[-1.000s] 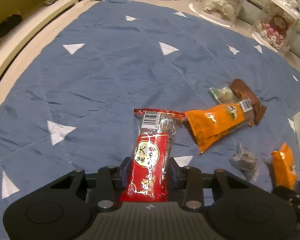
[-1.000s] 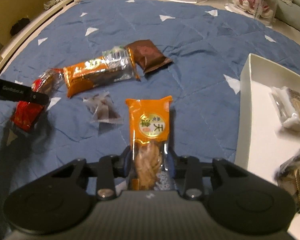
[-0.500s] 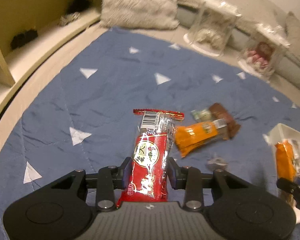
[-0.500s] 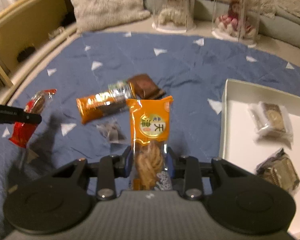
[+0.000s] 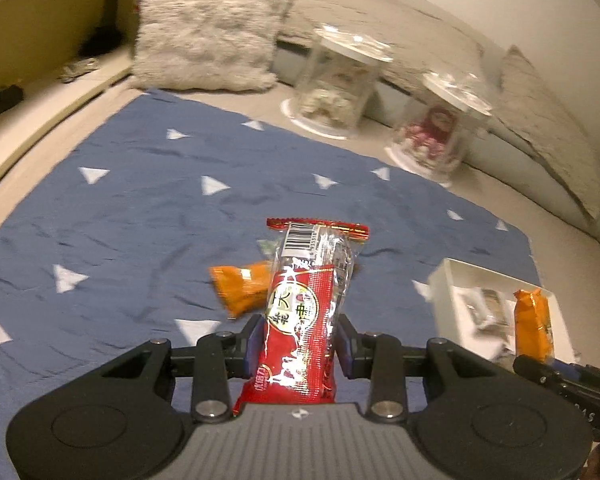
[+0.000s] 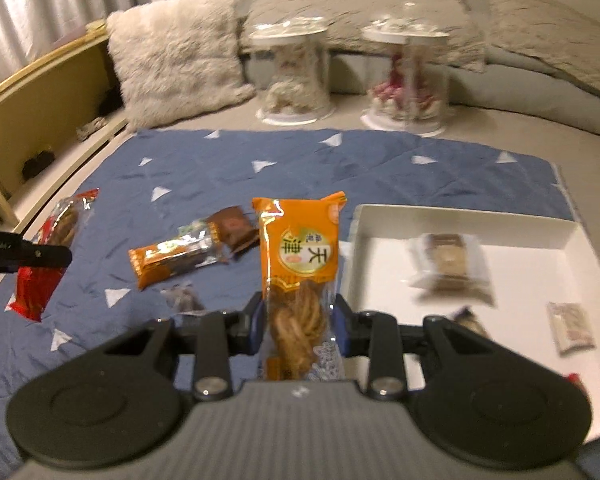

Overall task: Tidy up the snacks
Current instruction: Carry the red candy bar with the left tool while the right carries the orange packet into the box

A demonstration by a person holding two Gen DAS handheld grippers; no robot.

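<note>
Snacks (image 5: 300,320) (image 6: 298,280) in both jaws now ride higher above the blanket (image 5: 140,220).

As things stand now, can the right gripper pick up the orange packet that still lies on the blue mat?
Probably not yet. The right gripper is already shut on an orange snack, so its jaws are full. The lying packet itself is uncovered on the mat.

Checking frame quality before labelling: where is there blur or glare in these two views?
Left wrist: the display jars and white tray are motion-smeared, with glare on the red snack pack. Right wrist: tray packets are blurred, the orange snack pack stays readable; fisheye bends both views.
</note>
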